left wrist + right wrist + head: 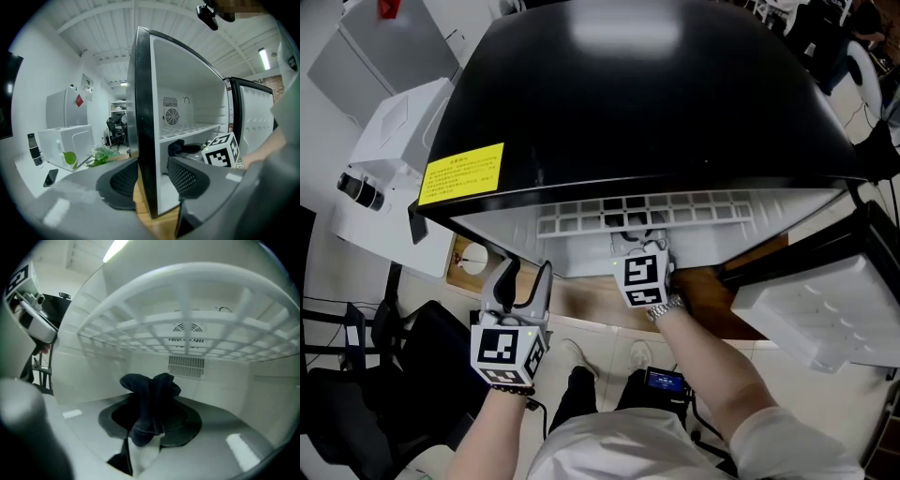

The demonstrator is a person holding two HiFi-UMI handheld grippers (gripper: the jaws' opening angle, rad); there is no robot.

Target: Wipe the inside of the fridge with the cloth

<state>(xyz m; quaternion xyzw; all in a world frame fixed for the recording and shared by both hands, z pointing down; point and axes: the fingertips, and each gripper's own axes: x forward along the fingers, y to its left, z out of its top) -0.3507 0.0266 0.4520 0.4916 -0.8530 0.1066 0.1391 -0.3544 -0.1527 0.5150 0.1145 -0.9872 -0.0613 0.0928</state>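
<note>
Dark cloth (150, 390) clamped in right claw (152, 425), grip hidden in head view | left claw (149, 176) wide astride fridge wall (143, 93)

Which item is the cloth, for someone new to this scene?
Find the black fridge with its door open. Under its white grid shelf, the right tongs pinch a bunched dark cloth, the only dark, soft thing in that white interior.

Wooden bench (586, 300) runs below both your claws. The fridge (637, 84) stands straight on it, just ahead of your left claw (528, 270). Inside, the white grid shelf (187, 326) spans above your right claw (152, 420). Off to the left of the left claw, a white bench (23, 176) carries a white appliance (65, 145), dark bottle (32, 149) and phone (50, 177).
</note>
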